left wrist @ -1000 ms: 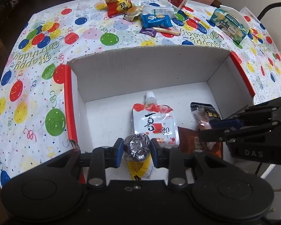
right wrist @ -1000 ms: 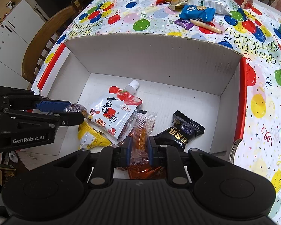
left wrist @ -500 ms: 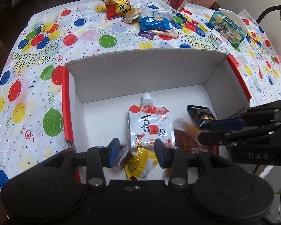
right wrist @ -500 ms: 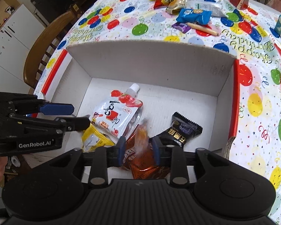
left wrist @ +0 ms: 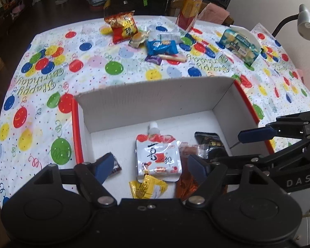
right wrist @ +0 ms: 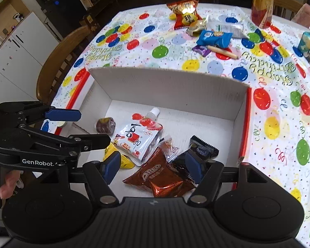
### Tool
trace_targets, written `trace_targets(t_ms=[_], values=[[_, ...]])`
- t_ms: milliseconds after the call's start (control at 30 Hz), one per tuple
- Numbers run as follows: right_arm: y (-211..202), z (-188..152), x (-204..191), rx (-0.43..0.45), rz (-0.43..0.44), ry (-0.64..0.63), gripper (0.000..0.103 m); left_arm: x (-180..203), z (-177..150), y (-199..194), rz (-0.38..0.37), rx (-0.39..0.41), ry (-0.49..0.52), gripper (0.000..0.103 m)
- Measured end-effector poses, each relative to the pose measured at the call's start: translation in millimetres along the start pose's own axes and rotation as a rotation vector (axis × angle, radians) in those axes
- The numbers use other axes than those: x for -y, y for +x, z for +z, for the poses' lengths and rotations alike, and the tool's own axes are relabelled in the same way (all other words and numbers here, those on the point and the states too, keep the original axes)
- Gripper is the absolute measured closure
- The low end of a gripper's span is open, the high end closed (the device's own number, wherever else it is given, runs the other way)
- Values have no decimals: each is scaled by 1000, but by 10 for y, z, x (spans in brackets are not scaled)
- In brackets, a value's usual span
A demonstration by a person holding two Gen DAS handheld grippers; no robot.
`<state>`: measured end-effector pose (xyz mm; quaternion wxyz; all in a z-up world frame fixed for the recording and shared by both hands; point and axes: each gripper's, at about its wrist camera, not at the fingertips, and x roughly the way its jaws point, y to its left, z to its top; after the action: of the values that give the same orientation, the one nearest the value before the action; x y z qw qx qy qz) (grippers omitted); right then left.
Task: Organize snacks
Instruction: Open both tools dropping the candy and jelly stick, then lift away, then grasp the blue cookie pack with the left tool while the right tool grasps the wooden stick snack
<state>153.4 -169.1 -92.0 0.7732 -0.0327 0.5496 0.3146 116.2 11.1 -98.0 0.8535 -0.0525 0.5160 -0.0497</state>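
Both grippers, left (left wrist: 149,166) and right (right wrist: 153,165), hang over the near edge of the box (right wrist: 175,86) with jaws wide open and empty; six snacks lie on its floor, among them the pouch (right wrist: 137,137) and the Oreo pack (right wrist: 161,175). More snacks (left wrist: 162,46) sit loose at the far side of the table (left wrist: 41,103), well apart from the box. Judged next: lift clear of the box wall, reach across, and close squarely on one packet at a time.

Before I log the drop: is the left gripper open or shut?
Open. The left gripper has its jaws spread wide with nothing between them; the round candy lies loose in the box.
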Motion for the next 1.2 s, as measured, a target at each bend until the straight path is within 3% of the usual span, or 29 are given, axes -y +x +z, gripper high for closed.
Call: trace_targets(t_ms=[133, 567, 967, 1200], values=[[-174, 31, 15, 35, 14, 1, 23, 36, 35, -107, -2, 33, 14, 18], [-629, 372, 144, 139, 10, -54, 23, 155, 344, -326, 4, 146, 43, 1], [-701, 929, 682, 192, -65, -56, 18, 176, 1013, -185, 64, 211, 2, 1], [-467, 1230, 1152, 180, -10, -11, 18, 167, 1444, 63, 103, 209, -31, 1]])
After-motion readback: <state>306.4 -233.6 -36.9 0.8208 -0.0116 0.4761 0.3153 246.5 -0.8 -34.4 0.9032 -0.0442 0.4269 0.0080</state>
